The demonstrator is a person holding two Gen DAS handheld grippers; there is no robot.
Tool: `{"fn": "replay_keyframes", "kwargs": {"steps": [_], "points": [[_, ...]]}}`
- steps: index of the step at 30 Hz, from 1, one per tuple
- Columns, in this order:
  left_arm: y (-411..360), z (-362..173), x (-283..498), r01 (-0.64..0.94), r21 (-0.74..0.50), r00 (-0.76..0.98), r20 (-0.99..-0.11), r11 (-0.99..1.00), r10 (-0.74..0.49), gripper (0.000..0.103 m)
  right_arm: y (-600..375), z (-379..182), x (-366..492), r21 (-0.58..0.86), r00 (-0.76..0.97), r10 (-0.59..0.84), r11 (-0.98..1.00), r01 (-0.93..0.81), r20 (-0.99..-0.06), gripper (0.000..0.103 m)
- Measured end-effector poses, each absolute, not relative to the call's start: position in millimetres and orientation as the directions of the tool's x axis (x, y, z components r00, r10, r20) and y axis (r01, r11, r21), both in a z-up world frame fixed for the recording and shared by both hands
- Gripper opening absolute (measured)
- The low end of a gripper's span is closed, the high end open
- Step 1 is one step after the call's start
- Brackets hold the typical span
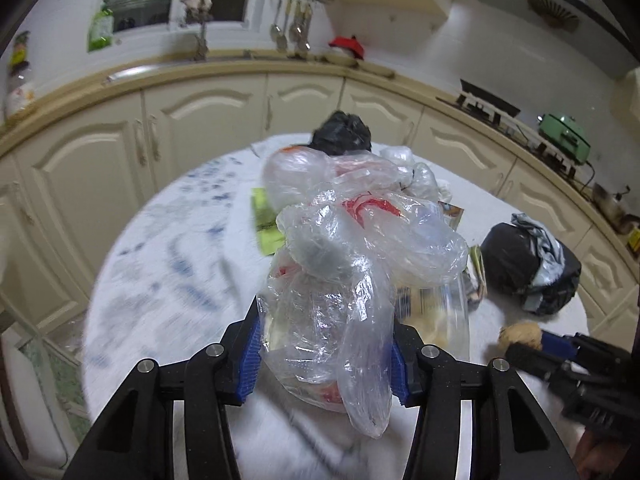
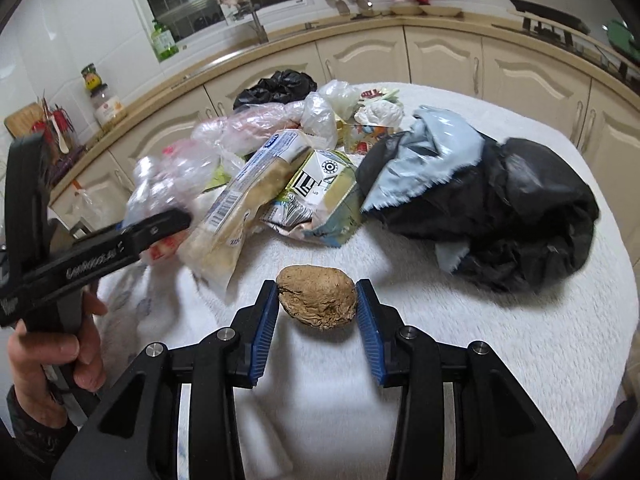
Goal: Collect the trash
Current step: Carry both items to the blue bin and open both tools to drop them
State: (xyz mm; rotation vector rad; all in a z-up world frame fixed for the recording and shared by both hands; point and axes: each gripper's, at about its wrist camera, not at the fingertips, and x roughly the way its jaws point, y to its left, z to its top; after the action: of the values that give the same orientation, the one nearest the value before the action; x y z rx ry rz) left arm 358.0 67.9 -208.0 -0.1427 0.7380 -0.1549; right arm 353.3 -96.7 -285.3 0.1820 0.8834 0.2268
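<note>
Trash lies heaped on the round table under a white fleecy cloth (image 2: 460,320), and both tools have a piece of it between their jaws. The left gripper (image 1: 326,354) has its blue-padded jaws narrowed about a crumpled clear plastic bag with red print (image 1: 340,280); the film bulges between and over the pads, which appear to press it, though motion blur leaves the firmness of that grip uncertain. The right gripper (image 2: 317,322) is partly closed on a brown, wrinkled, egg-shaped lump (image 2: 317,298), each pad touching one end, the lump held clear above the cloth. To do this step well, I would judge that the left jaws need to bite deep into bunched film, not a loose fold, since thin plastic slips and trails; lifting slowly would show whether the bag drags the neighbouring long clear packet with a barcode (image 2: 240,216) or the flattened carton printed with black-and-white squares (image 2: 316,196). The lump sits only at the pad tips, so a level, steady carry seems wise. A black bin bag with pale grey lining (image 2: 480,200) lies just right of the heap, seemingly the place for it all. Legible writing is scarce: embossed lettering runs along the left tool's handle (image 2: 94,260), too blurred to read, and the packet's blue lettering cannot be made out either.
</note>
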Motion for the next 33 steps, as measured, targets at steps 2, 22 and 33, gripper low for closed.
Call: {"fn": "replay_keyframes", "kwargs": {"steps": [2,22,33], "points": [[68,-205,338,0.075,-0.171,0.748,-0.642,0.982,-0.169,0.048,-100,-281,346,0.261,0.626,0.276,0.958,-0.119,-0.729,0.04],[-56,-130,197,0.235,-0.138,0.846,-0.458,0.962,-0.273,0.048,-198,-202,251,0.341,0.808,0.248,0.938,-0.063,-0.534,0.04],[-150,-139,202,0.447,-0.142,0.755,-0.47,0.883,-0.458,0.048,-310,-193,197,0.345,0.859,0.049,0.926,0.152,-0.51,0.04]]}}
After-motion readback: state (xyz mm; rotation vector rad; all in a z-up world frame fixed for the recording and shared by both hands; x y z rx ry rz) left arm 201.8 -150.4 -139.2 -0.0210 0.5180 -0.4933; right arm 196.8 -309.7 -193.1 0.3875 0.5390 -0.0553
